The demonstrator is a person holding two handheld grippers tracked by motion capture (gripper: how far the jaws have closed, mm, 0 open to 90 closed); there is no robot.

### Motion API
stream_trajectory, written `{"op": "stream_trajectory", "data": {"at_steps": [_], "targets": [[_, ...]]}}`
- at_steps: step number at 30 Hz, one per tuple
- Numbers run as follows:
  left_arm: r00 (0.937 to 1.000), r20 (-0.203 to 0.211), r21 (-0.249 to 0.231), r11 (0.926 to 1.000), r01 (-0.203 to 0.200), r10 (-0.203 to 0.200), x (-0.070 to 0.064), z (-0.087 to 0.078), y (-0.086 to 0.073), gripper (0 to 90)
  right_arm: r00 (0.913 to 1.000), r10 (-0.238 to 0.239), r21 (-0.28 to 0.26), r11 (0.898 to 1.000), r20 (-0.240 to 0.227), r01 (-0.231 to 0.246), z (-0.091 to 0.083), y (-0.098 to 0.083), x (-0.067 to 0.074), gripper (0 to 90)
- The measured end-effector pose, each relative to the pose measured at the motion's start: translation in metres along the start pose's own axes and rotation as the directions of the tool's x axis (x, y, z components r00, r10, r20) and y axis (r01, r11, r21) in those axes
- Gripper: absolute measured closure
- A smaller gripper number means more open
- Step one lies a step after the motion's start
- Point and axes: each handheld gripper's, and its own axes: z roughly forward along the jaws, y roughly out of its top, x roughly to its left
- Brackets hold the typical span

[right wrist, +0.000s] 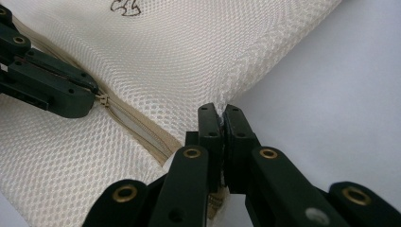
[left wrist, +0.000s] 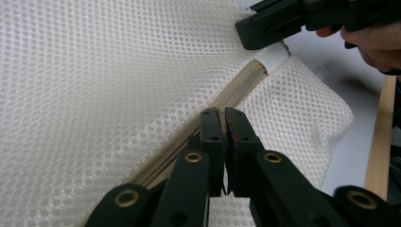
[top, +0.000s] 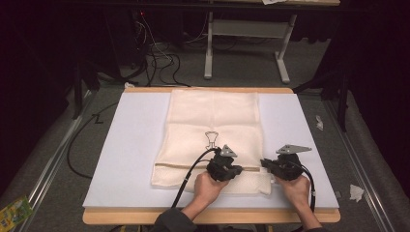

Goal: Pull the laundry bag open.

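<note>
White board [top: 130,145] on a wooden tabletop [top: 212,216], grey carpet floor around it. Dark room; black cables [top: 159,63] on the floor behind, grey legs of another table [top: 209,48] farther back. Bits of white paper [top: 356,192] on the floor at right, a green-yellow packet [top: 12,212] at bottom left.

Cream mesh laundry bag [top: 212,125] lies flat mid-board, far edge near the board's back edge, near end close to the person. Small black outline print [top: 211,138] at its middle. Contents: cannot tell, it looks flat. Beige zipper [left wrist: 227,99] runs across the near part of the bag.

Left gripper [top: 227,166] sits over the zipper line near the bag's middle-right, jaws pressed together on the zipper pull [right wrist: 102,99]. Right gripper [top: 270,166] is at the bag's right edge, jaws closed, pinching the white fabric tab [left wrist: 273,57] at the zipper's end; in the right gripper view the bag's seam edge sits at its jaw tips. Both hands [top: 208,186] come in from the bottom; the two grippers are near each other, apart.
</note>
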Motion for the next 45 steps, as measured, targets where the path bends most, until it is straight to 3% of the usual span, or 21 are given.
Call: {"op": "stream_trajectory", "data": {"at_steps": [24, 28, 45], "targets": [[0.9999, -0.01, -0.02, 0.9998, 0.002, -0.002, 0.006, -0.012, -0.005, 87.1, 1.0, 0.003, -0.004, 1.0, 0.001, -0.003, 0.001, 0.0, -0.001, 88.7], [0.9995, -0.011, -0.03, 0.9992, 0.029, -0.029, 0.011, -0.016, -0.009, 87.1, 1.0, 0.004, 0.0, 1.0, 0.004, -0.004, 0.002, 0.0, -0.002, 88.7], [0.9984, -0.027, -0.038, 0.9981, 0.049, -0.05, 0.022, -0.03, -0.017, 87.1, 0.9999, 0.011, 0.002, 1.0, 0.013, -0.011, 0.002, 0.001, -0.004, 88.7]]}}
